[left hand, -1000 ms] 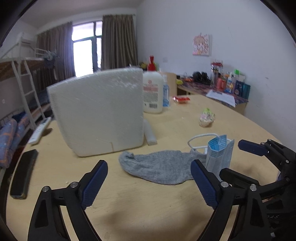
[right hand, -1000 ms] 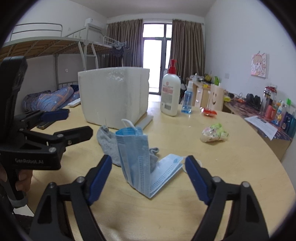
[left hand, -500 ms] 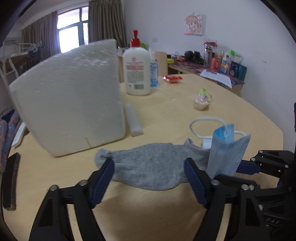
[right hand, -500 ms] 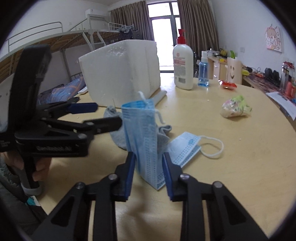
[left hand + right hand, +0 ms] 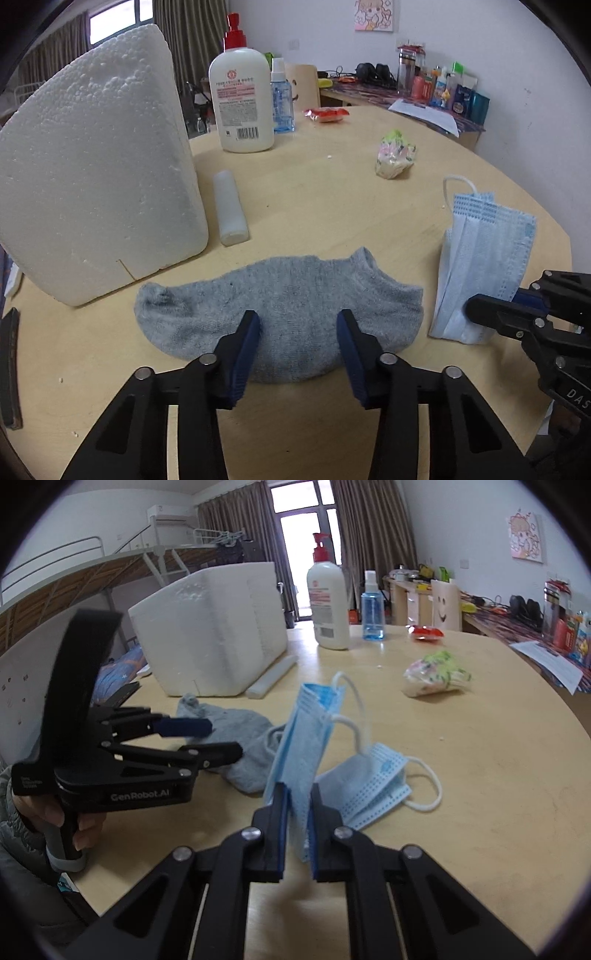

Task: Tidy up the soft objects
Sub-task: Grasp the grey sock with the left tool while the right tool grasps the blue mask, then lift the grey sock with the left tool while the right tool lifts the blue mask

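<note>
From my left camera, the foam box [image 5: 99, 166] stands left of the sock [image 5: 280, 314], close behind its toe, and its left side is cut off by the frame. The sock lies flat on the table [image 5: 332, 206], long axis running left to right, toe toward the box and cuff toward the mask [image 5: 480, 273]. My left gripper [image 5: 299, 332] sits over the sock's near edge, jaws half wide and just been closing, with the sock's middle between them; I cannot tell whether the pads touch the cloth. A white tube [image 5: 231, 206] lies behind the sock, just beside the box. Right of the sock's cuff, the mask stands on edge, its long axis upright and its ear loop at the top. My right gripper [image 5: 295, 812] has just been closing and now pinches the mask's lower part between narrow jaws. In the right camera the mask's other half lies folded flat on the table, away from the sock. The sock's near half is hidden there behind the left gripper.
</note>
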